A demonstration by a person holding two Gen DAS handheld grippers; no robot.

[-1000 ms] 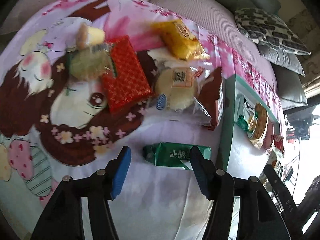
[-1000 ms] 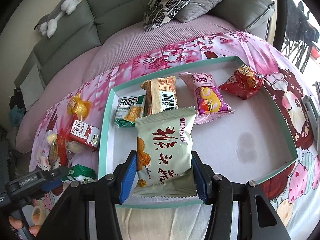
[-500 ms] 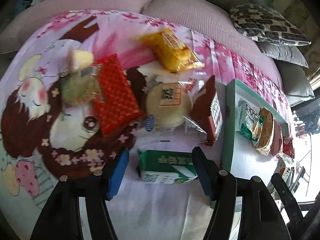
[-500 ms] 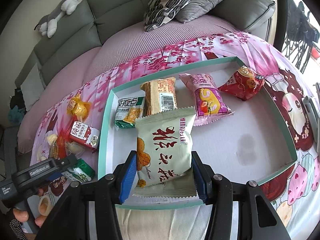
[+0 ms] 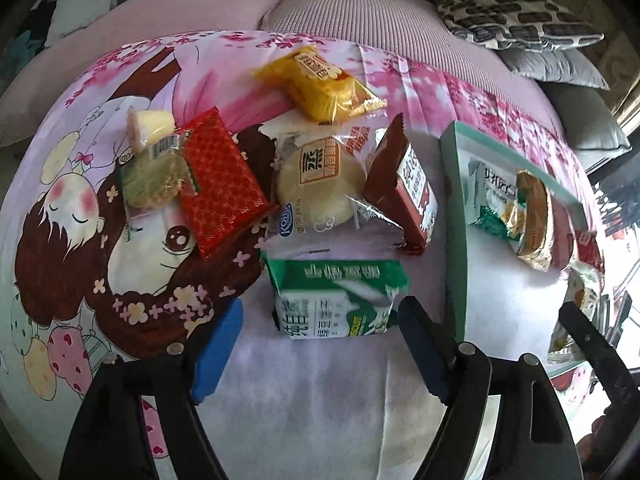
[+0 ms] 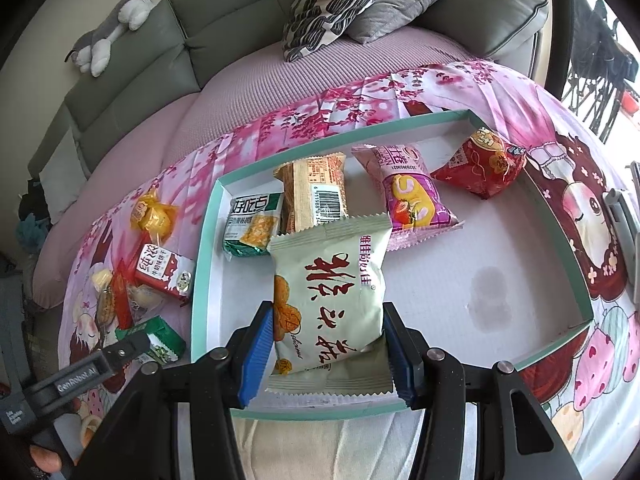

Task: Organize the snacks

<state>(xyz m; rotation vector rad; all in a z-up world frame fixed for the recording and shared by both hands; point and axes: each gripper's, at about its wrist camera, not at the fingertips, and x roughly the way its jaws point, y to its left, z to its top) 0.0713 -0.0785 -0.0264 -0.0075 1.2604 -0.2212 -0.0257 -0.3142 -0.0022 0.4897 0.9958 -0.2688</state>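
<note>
A green and white milk carton (image 5: 336,300) lies on the cartoon-print cloth between the blue pads of my left gripper (image 5: 320,336). Its jaws are opening; the left pad stands clear of the carton and the right pad is close by its edge. My right gripper (image 6: 326,356) is shut on a pale green snack bag (image 6: 328,288), held over the near end of the teal-rimmed white tray (image 6: 204,264). In the tray lie a green pack (image 6: 252,224), a tan bar (image 6: 316,192), a pink roll pack (image 6: 404,196) and a red pouch (image 6: 480,160).
Beyond the carton lie a red pack (image 5: 220,180), a wrapped round bun (image 5: 320,184), a brown-red carton (image 5: 404,188), a yellow pack (image 5: 320,84), a cracker pack (image 5: 152,176) and a jelly cup (image 5: 150,122). The tray rim (image 5: 454,220) stands just right. Cushions (image 6: 332,0) sit behind.
My left gripper has come closer to the green carton and its jaws have spread wider around it. The carton now shows its white face. The right gripper and its bag have not moved.
</note>
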